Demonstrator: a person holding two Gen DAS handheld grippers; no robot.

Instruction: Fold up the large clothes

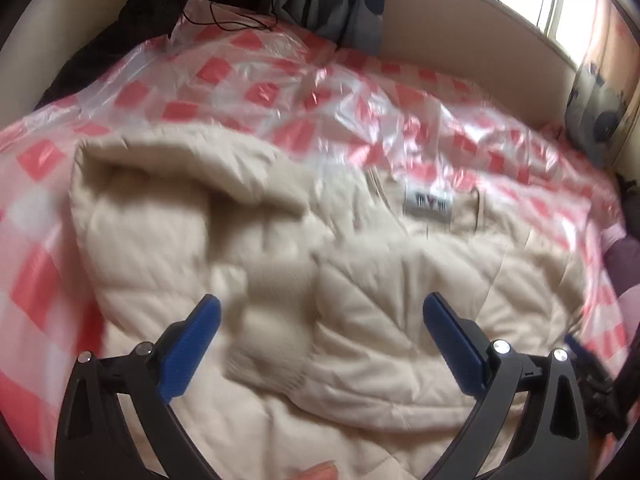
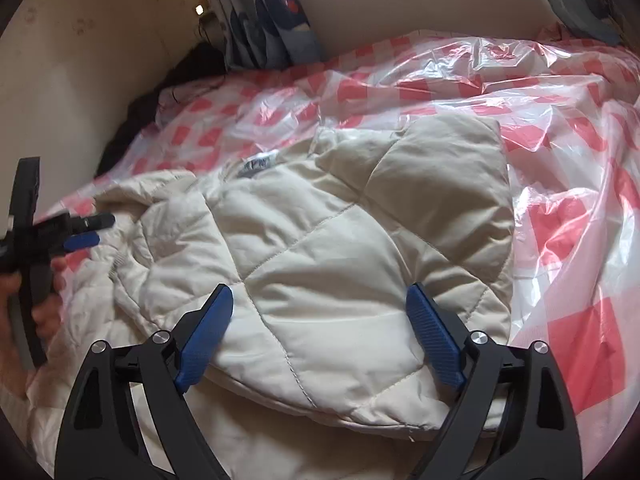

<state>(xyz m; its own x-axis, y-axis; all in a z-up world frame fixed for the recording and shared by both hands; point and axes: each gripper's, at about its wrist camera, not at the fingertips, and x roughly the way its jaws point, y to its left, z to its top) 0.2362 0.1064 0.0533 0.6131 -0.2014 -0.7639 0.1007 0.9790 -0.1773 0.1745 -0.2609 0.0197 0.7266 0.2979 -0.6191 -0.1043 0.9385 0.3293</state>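
A cream quilted padded jacket (image 1: 360, 300) lies spread on a bed covered with a red-and-white checked plastic sheet (image 1: 260, 92). Its neck label (image 1: 428, 202) faces up. A sleeve with a ribbed cuff (image 1: 268, 344) lies folded over the body. My left gripper (image 1: 320, 332) is open and empty, hovering just above the cuff. In the right wrist view the jacket (image 2: 320, 264) has a sleeve folded across its right side. My right gripper (image 2: 320, 320) is open and empty above that fold. The left gripper (image 2: 88, 232) shows at the far left, jaws apart.
Dark clothing (image 1: 132, 32) lies heaped against the wall at the bed's far left. A blue-patterned curtain (image 2: 272, 12) hangs at the back by a window. The plastic sheet (image 2: 560, 184) is crumpled and raised to the right of the jacket.
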